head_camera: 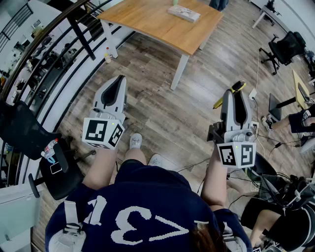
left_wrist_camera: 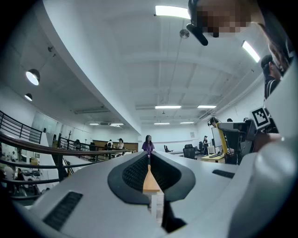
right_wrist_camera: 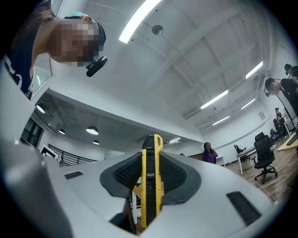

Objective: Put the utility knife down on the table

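Overhead, a person in a dark top holds one gripper in each hand above a plank floor (head_camera: 162, 103). The right gripper (right_wrist_camera: 151, 160) has its ribbed black fingers (right_wrist_camera: 126, 175) closed on a utility knife (right_wrist_camera: 150, 195) – a yellow body with a black slider strip running along its middle. The knife stands on edge between the pads, and its yellow-rimmed end juts past the fingertips. In the head view that same end shows just beyond the gripper's nose, with a further yellow sliver beside the gripper's left flank.

The left gripper (left_wrist_camera: 149, 160) carries nothing: its fingers (left_wrist_camera: 134, 173) lie together, leaving only a thin slit through which a strip of wood shows.

A wooden desk (head_camera: 147, 22) on white legs stands ahead of the person – well apart from both grippers and from the knife, which is held in the air and not set down. A flat, pale book-like item (head_camera: 183, 13) rests near the desk's far edge. A black chair (head_camera: 29, 138) stands at the person's left, beside a curved dark railing (head_camera: 44, 37).
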Action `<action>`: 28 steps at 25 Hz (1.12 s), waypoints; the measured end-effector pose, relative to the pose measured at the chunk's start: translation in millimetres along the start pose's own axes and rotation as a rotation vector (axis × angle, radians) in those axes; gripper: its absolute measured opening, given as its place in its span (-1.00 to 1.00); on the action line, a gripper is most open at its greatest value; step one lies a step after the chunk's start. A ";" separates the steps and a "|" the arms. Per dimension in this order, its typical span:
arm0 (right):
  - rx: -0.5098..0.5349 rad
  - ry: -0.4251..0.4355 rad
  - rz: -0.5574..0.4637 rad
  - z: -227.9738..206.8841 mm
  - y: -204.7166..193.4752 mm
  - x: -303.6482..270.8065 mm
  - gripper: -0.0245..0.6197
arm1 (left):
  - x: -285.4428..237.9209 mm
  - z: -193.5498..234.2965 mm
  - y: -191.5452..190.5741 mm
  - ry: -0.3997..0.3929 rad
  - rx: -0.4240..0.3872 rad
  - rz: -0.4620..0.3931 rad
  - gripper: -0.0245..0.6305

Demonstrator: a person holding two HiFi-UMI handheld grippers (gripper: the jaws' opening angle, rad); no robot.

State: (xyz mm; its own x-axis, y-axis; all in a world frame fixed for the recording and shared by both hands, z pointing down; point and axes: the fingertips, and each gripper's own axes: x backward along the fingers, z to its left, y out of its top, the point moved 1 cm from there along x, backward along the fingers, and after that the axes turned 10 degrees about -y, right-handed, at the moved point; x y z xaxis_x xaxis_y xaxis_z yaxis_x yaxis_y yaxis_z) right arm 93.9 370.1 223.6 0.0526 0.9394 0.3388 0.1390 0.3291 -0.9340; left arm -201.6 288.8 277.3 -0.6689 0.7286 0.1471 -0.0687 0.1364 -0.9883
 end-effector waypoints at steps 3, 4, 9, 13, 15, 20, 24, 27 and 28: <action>-0.001 0.007 -0.001 3.2 0.6 7.1 -0.54 | 5.4 -6.6 -1.6 -0.003 0.001 0.002 -0.84; 0.000 0.008 0.000 3.3 0.9 8.3 -0.54 | 5.9 -8.7 -1.4 -0.004 0.000 0.002 -0.84; -0.025 0.021 0.015 0.8 1.3 7.7 -0.53 | 2.7 -17.6 1.5 -0.013 -0.007 -0.001 -0.84; -0.028 0.026 0.022 1.9 -4.7 -2.7 -0.54 | -4.5 -12.5 -2.9 -0.014 -0.003 0.009 -0.84; -0.029 0.033 0.026 2.4 -11.1 -14.1 -0.53 | -13.2 -5.3 -8.1 -0.013 0.001 0.013 -0.84; -0.026 0.047 0.035 -6.2 -27.6 -49.5 -0.53 | -48.0 15.5 -19.9 -0.013 0.012 0.010 -0.84; -0.014 0.048 0.041 -18.7 -33.2 -93.0 -0.53 | -91.2 38.9 -18.2 -0.012 0.004 -0.006 -0.84; 0.001 0.048 0.044 -24.6 -34.5 -136.8 -0.53 | -133.1 64.9 -14.4 -0.019 -0.003 -0.013 -0.84; 0.003 0.046 0.043 -25.9 -36.0 -151.6 -0.53 | -146.5 74.4 -13.5 -0.025 -0.005 -0.015 -0.84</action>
State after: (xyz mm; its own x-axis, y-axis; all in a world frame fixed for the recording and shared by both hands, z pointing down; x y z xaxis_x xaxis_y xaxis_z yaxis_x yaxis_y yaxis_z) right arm 106.5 213.3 208.9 0.1041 0.9472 0.3034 0.1327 0.2891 -0.9481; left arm -157.8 130.4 266.0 -0.6859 0.7098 0.1608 -0.0755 0.1503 -0.9858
